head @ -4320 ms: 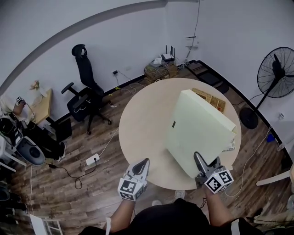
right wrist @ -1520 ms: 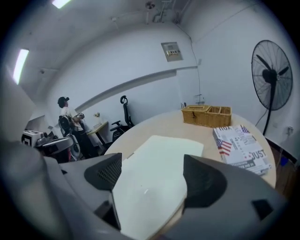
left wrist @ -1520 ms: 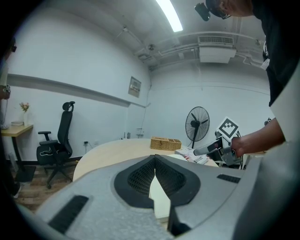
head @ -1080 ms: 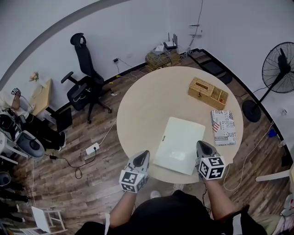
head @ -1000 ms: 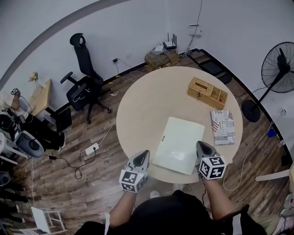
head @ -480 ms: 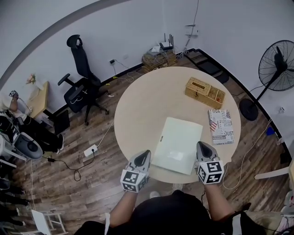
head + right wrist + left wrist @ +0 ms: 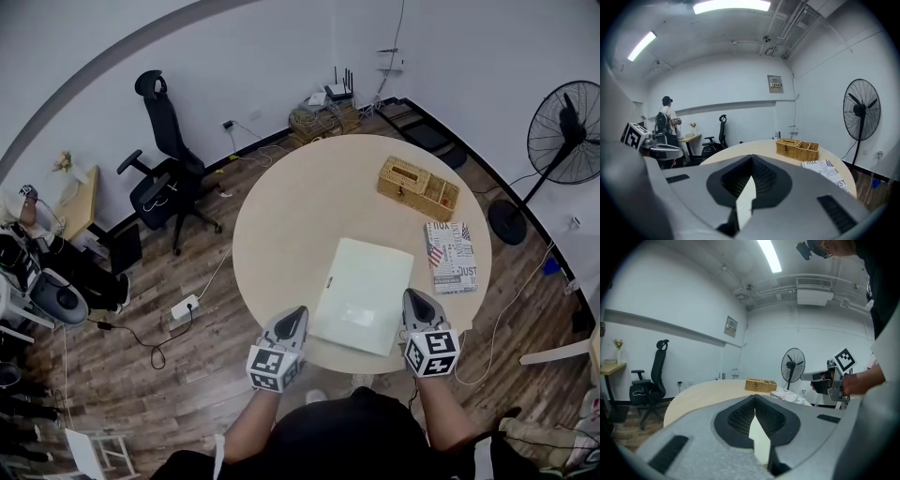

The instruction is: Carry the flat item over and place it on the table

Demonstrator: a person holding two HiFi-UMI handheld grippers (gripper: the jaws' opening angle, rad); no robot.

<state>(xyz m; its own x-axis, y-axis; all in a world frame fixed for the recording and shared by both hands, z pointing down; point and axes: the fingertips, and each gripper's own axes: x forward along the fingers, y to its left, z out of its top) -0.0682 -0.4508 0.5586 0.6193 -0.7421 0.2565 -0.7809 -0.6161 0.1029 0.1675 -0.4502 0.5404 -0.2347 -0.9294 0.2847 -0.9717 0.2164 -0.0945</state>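
The flat item, a pale green board, lies flat on the round wooden table near its front edge. My left gripper sits just off the board's near left corner, with its jaws closed tip to tip. My right gripper is beside the board's right edge, and its jaws also meet at the tips. A pale sliver shows in the gap below each pair of tips; I cannot tell what it is. Neither gripper visibly clamps the board.
A wicker box and a printed book lie on the table's right side. A standing fan is at the right, an office chair at the back left, and cables and a power strip on the floor. A person stands by a far desk.
About four seconds ago the board stood tilted up over the table with my right gripper at its lower corner; now it lies flat. Over the last second almost nothing has moved.
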